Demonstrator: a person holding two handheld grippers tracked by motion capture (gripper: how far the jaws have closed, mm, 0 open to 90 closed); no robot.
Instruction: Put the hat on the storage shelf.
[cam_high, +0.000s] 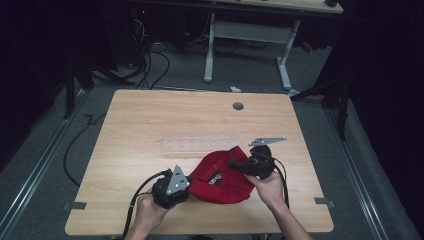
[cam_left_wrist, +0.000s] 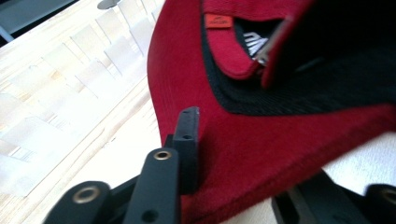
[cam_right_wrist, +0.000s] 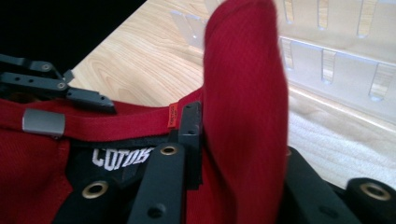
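Observation:
A red cap (cam_high: 220, 182) lies upside down near the front of the wooden table (cam_high: 150, 120), with its black lining and red back strap showing. My left gripper (cam_high: 189, 184) is at the cap's left edge. In the left gripper view the brim (cam_left_wrist: 261, 140) sits between the jaws of this gripper (cam_left_wrist: 254, 149), which are shut on it. My right gripper (cam_high: 235, 164) comes in from the right. Its jaws (cam_right_wrist: 240, 135) are shut on a raised fold of the cap's red cloth (cam_right_wrist: 247, 93). The strap's metal buckle (cam_right_wrist: 43, 122) lies to the left.
A clear plastic slotted rack (cam_high: 200, 144) lies flat on the table just beyond the cap. A grey round grommet (cam_high: 238, 106) sits near the far edge. Behind the table stand a white desk frame (cam_high: 250, 35) and floor cables (cam_high: 150, 65).

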